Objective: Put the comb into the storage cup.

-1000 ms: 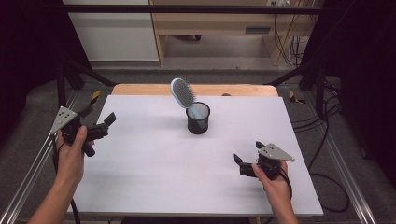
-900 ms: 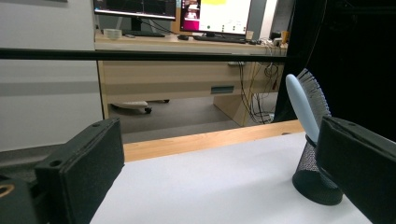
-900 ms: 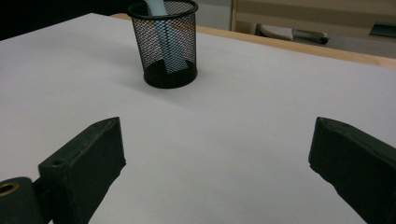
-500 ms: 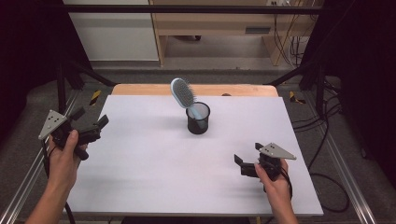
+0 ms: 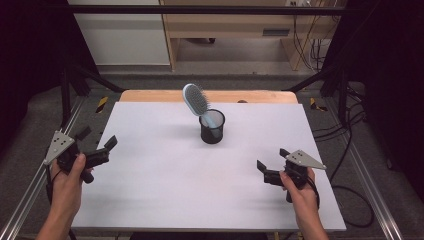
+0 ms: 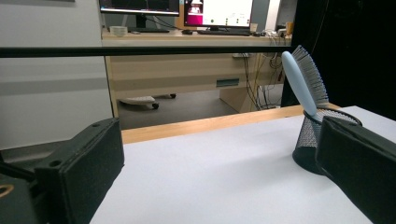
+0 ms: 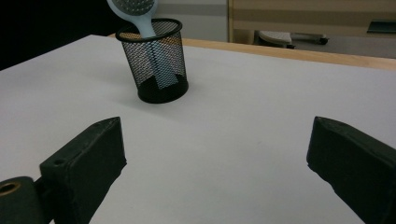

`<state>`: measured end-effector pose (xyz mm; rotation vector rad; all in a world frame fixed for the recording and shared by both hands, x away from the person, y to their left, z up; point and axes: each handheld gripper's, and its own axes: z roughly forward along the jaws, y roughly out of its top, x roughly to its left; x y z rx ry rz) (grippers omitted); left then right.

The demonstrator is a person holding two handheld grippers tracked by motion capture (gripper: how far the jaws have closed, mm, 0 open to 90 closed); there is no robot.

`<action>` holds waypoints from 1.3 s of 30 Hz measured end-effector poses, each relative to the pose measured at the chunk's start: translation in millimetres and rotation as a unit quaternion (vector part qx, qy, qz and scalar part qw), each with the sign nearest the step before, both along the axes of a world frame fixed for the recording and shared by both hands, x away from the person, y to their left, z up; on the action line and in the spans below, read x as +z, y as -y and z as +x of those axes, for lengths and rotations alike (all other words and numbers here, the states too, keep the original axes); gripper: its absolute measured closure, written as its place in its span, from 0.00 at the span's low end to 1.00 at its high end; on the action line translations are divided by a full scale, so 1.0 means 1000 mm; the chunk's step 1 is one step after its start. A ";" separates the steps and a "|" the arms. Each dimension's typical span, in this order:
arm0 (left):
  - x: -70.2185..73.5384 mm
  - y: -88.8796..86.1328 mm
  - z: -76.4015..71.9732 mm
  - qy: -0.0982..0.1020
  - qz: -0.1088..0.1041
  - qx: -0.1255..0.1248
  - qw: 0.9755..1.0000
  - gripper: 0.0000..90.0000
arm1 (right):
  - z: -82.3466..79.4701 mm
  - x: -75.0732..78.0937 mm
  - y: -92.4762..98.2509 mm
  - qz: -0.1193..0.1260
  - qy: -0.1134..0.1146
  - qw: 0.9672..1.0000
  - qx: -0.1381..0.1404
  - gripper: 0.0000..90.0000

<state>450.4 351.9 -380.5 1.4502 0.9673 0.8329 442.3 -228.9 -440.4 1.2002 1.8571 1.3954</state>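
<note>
Hairbrush [image 5: 195,100] stands handle-down in the black mesh cup [image 5: 212,127], far centre of the white counter [image 5: 165,200], leaning left. Left claw [image 5: 95,145] at the near-left edge, jaws apart, empty. Right claw [image 5: 270,165] near right, jaws apart, empty. Judgement: placement looks done; nothing left but clearing hands.

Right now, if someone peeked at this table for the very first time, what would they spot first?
Probably the pale blue hairbrush standing handle-down and tilted in the black mesh cup near the far middle of the white table. Next, the left gripper at the table's left edge and the right gripper near its right front, both open and holding nothing.
</note>
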 end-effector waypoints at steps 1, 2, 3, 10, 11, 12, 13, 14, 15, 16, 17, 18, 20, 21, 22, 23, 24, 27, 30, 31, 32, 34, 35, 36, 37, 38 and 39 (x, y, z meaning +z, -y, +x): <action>-0.002 -0.001 -0.001 -0.001 0.000 0.001 1.000 0.01 | -0.001 0.000 0.002 0.002 0.002 1.000 -0.002 0.05; -0.004 -0.001 -0.002 -0.002 0.000 0.001 1.000 0.01 | -0.001 0.000 0.005 0.002 0.002 1.000 -0.002 0.05; -0.006 -0.002 -0.004 -0.003 0.000 0.001 1.000 0.01 | -0.002 0.000 0.007 0.002 0.002 1.000 -0.005 0.05; -0.025 -0.008 -0.010 -0.009 -0.005 0.010 1.000 0.01 | -0.007 -0.007 0.018 0.021 0.001 1.000 -0.014 0.06; -0.028 -0.009 -0.011 -0.011 -0.005 0.012 1.000 0.01 | -0.007 -0.009 0.018 0.017 0.004 1.000 -0.017 0.06; -0.030 -0.009 -0.012 -0.012 -0.004 0.013 1.000 0.01 | -0.008 -0.010 0.020 0.011 0.008 1.000 -0.014 0.06; -0.033 -0.010 -0.012 -0.014 -0.005 0.014 1.000 0.01 | -0.008 -0.012 0.021 0.007 0.010 1.000 -0.014 0.05; -0.035 -0.011 -0.013 -0.014 -0.007 0.014 1.000 0.01 | -0.008 -0.013 0.021 0.006 0.015 1.000 -0.016 0.05; -0.037 -0.011 -0.014 -0.015 -0.007 0.014 1.000 0.01 | -0.009 -0.014 0.022 0.006 0.019 1.000 -0.019 0.05; -0.039 -0.012 -0.015 -0.016 -0.008 0.014 1.000 0.01 | -0.009 -0.016 0.023 0.007 0.022 0.999 -0.022 0.05; -0.041 -0.013 -0.016 -0.016 -0.005 0.014 1.000 0.02 | -0.010 -0.017 0.025 0.007 0.024 0.999 -0.022 0.05; -0.043 -0.013 -0.017 -0.016 -0.005 0.015 1.000 0.02 | -0.011 -0.018 0.026 0.009 0.024 0.999 -0.022 0.05; -0.046 -0.014 -0.018 -0.015 -0.008 0.015 1.000 0.02 | -0.012 -0.021 0.027 0.008 0.024 0.999 -0.024 0.05; -0.047 -0.014 -0.019 -0.015 -0.009 0.016 1.000 0.02 | -0.012 -0.022 0.027 0.008 0.025 0.999 -0.024 0.05; -0.049 -0.014 -0.019 -0.017 -0.011 0.017 1.000 0.02 | -0.012 -0.023 0.027 0.006 0.026 0.999 -0.024 0.05; -0.050 -0.014 -0.019 -0.018 -0.011 0.018 1.000 0.02 | -0.012 -0.024 0.027 0.003 0.028 0.999 -0.023 0.05; -0.051 -0.013 -0.019 -0.018 -0.010 0.020 1.000 0.02 | -0.012 -0.024 0.027 0.003 0.029 0.999 -0.022 0.05; -0.055 -0.013 -0.019 -0.020 -0.011 0.022 0.999 0.02 | -0.012 -0.025 0.027 -0.004 0.034 0.999 -0.021 0.04; -0.059 -0.011 -0.019 -0.020 -0.013 0.020 1.000 0.02 | -0.012 -0.025 0.027 -0.002 0.036 0.999 -0.022 0.04; -0.060 -0.011 -0.020 -0.020 -0.014 0.019 1.000 0.02 | -0.012 -0.025 0.028 -0.003 0.035 0.999 -0.022 0.04; -0.061 -0.010 -0.020 -0.020 -0.014 0.017 1.000 0.02 | -0.012 -0.026 0.028 -0.005 0.036 0.999 -0.020 0.04; -0.064 -0.007 -0.020 -0.022 -0.014 0.012 1.000 0.02 | -0.012 -0.026 0.028 -0.006 0.036 0.999 -0.020 0.04; -0.065 -0.006 -0.020 -0.023 -0.014 0.010 1.000 0.02 | -0.012 -0.026 0.028 -0.005 0.036 0.999 -0.020 0.04; -0.066 -0.004 -0.020 -0.023 -0.015 0.008 1.000 0.02 | -0.013 -0.026 0.028 -0.004 0.035 0.999 -0.019 0.04; -0.067 -0.003 -0.020 -0.024 -0.014 0.006 1.000 0.02 | -0.013 -0.026 0.027 -0.007 0.036 0.999 -0.019 0.04; -0.068 -0.002 -0.020 -0.024 -0.015 0.005 1.000 0.02 | -0.013 -0.026 0.027 -0.009 0.037 0.999 -0.018 0.04; -0.068 -0.001 -0.020 -0.024 -0.015 0.003 1.000 0.02 | -0.013 -0.026 0.027 -0.008 0.036 0.999 -0.018 0.04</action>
